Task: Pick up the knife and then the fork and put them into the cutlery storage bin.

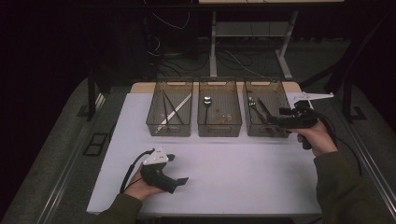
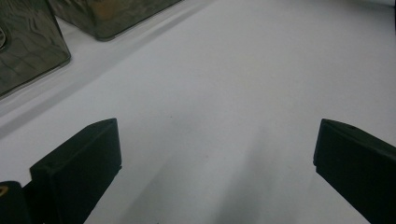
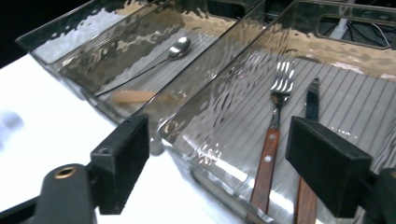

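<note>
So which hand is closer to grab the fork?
The right. Its tool is open at the right bin, aimed at the fork inside. The left tool, also open, sits low over bare table, far from that bin.

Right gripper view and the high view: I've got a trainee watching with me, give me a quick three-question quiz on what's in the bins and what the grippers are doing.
1. True or false: the right gripper is shut on the fork.
2. Multiple choice: the middle bin holds A) a spoon, B) a fork and a knife, C) nothing.
3. Fill in: the left gripper hangs over the bare white ____, its jaws wide apart.

Key
1. False. Its jaws stand open, at the near end of the right bin, with the fork and knife lying inside.
2. A.
3. Table.
</note>
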`<state>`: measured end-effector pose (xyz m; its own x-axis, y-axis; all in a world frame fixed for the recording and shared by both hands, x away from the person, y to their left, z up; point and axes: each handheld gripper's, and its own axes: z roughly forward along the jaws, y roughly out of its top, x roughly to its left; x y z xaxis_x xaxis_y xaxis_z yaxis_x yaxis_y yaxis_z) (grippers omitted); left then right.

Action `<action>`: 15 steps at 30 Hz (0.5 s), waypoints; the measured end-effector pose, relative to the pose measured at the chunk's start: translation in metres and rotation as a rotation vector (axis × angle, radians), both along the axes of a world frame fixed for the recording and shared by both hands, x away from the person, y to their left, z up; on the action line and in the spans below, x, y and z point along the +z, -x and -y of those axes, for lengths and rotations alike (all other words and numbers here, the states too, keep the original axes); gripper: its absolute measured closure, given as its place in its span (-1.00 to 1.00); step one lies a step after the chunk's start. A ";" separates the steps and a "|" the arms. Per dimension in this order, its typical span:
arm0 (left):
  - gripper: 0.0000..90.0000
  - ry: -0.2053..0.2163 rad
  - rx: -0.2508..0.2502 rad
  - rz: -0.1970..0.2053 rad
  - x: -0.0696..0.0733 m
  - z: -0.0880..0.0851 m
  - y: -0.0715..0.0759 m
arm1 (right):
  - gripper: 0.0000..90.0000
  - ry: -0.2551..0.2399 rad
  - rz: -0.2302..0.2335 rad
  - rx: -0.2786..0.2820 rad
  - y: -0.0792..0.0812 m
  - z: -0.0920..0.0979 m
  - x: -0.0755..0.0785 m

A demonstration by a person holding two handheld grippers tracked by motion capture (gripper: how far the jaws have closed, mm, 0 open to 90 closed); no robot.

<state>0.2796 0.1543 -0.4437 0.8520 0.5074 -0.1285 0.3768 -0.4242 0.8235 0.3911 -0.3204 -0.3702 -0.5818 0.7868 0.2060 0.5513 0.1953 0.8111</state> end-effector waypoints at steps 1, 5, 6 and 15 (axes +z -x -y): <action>-1.00 0.002 -0.001 0.000 0.000 0.000 0.000 | -0.55 0.003 0.008 0.005 0.004 -0.001 -0.002; -1.00 0.012 -0.002 -0.002 0.000 0.000 0.001 | -0.58 0.011 0.030 0.030 0.017 -0.006 -0.006; -1.00 0.008 -0.003 -0.002 0.000 0.000 0.001 | -0.58 0.018 0.035 0.036 0.021 -0.008 -0.007; -1.00 0.011 -0.005 0.003 0.001 0.000 0.002 | -0.60 0.067 0.068 0.092 0.048 -0.021 -0.016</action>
<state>0.2778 0.1544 -0.4430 0.8548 0.5019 -0.1317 0.3726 -0.4172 0.8289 0.3430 -0.2997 -0.3859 -0.6629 0.7403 0.1119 0.4724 0.2975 0.8297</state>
